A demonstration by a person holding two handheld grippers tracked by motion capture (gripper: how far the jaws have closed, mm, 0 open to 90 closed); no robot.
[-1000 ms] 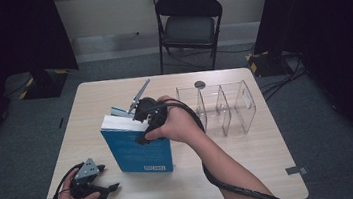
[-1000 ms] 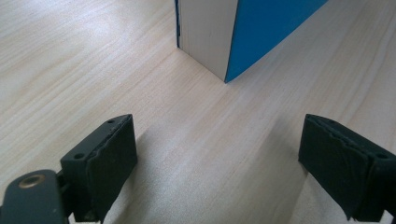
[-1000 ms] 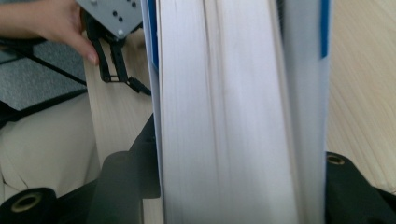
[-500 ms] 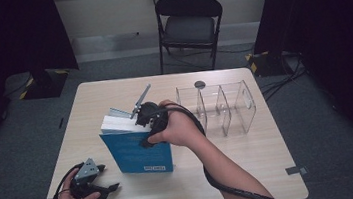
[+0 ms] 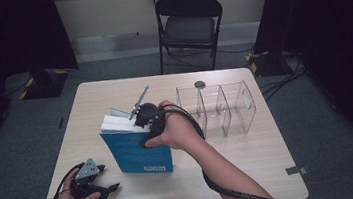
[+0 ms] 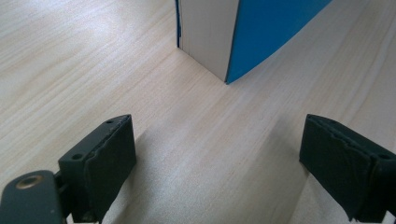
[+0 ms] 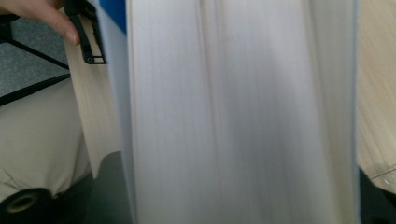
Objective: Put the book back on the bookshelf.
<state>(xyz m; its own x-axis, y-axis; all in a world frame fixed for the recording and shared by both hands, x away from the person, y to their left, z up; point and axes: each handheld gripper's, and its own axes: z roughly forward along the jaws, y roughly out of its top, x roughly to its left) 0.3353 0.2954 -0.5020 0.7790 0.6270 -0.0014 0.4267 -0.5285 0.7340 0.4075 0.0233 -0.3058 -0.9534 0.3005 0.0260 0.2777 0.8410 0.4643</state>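
Handheld grippers, black bodies
Left gripper (image 5: pixel 104 184): grey three-cornered plate, black cable. Right gripper (image 5: pixel 142 114): black trailing cable. Bare forearms.

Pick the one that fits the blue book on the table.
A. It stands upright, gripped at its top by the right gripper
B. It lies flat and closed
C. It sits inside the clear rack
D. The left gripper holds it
A: the book stands on its bottom edge on the table, with the right gripper at its top edge.

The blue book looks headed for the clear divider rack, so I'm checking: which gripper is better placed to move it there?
Right: the right gripper already straddles the blue book beside the rack; the left gripper rests open.
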